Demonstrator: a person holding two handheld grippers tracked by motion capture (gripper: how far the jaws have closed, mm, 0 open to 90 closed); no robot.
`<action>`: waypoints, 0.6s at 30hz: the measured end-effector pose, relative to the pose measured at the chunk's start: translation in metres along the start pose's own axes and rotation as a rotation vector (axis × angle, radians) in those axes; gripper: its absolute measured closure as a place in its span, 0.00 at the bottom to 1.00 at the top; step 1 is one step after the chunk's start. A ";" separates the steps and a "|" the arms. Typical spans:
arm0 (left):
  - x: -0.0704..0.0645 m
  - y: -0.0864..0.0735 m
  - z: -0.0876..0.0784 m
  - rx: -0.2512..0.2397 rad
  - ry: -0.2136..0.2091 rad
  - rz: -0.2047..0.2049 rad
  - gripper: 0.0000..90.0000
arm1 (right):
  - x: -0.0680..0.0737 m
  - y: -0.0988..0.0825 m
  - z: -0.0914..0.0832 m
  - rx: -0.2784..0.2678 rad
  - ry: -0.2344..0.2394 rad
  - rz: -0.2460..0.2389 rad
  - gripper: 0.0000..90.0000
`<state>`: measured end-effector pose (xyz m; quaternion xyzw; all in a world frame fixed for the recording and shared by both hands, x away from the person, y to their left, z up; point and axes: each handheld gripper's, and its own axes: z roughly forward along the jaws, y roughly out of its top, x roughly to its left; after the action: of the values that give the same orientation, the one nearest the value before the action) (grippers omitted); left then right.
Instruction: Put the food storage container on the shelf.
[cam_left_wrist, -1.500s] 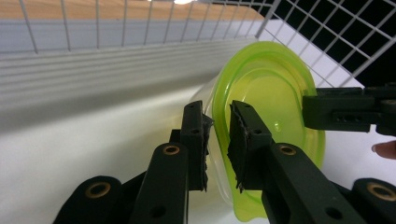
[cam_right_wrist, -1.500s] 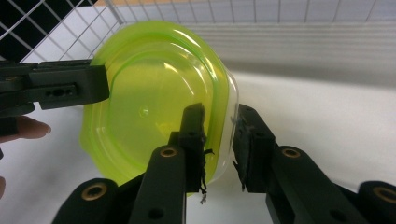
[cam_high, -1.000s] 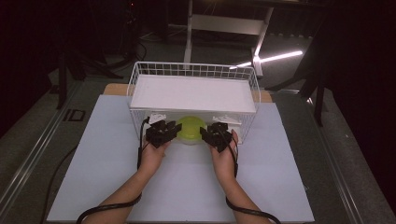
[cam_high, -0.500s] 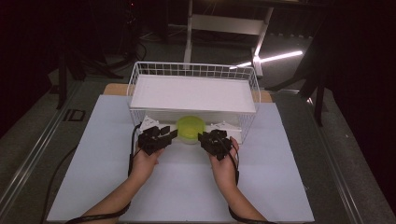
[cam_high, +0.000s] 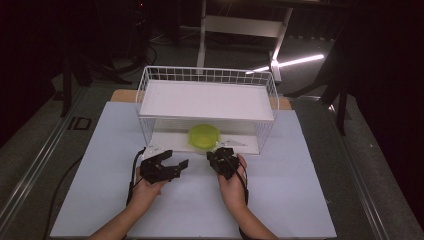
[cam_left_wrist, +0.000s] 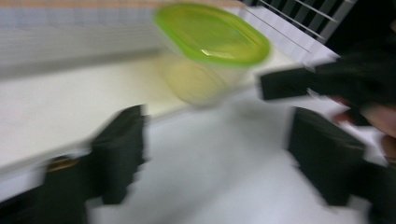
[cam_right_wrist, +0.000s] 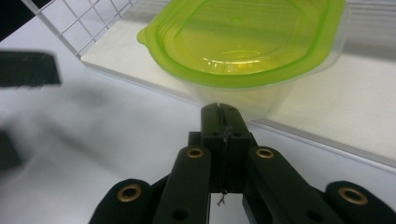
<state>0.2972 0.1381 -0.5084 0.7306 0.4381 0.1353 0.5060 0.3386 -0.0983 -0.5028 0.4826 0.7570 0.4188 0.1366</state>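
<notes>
Partly blurred green-lidded container (cam_left_wrist: 211, 35)

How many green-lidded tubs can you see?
1. The green-lidded tub sits on the bottom shelf of the white wire rack, near its front edge, just beyond the two grippers. The top shelf looks bare; anything farther back under it could be hidden.

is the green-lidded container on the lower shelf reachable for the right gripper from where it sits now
Probably yes. The right gripper sits just in front of the container, which stands at the open front of the wire rack. Nothing lies between them, though its jaws are shut and would need opening first.
</notes>
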 end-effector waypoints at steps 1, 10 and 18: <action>-0.001 -0.002 -0.001 -0.007 -0.008 0.007 0.17 | 0.001 0.001 0.004 -0.006 -0.001 0.005 1.00; -0.005 -0.008 -0.005 -0.027 -0.042 0.035 0.03 | -0.001 0.010 0.017 0.001 -0.013 0.024 1.00; -0.006 -0.007 -0.004 -0.044 -0.052 0.047 0.03 | -0.003 0.019 0.028 -0.002 -0.031 0.025 1.00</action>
<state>0.2873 0.1364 -0.5108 0.7326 0.4042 0.1377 0.5300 0.3687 -0.0829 -0.5057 0.4983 0.7483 0.4136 0.1437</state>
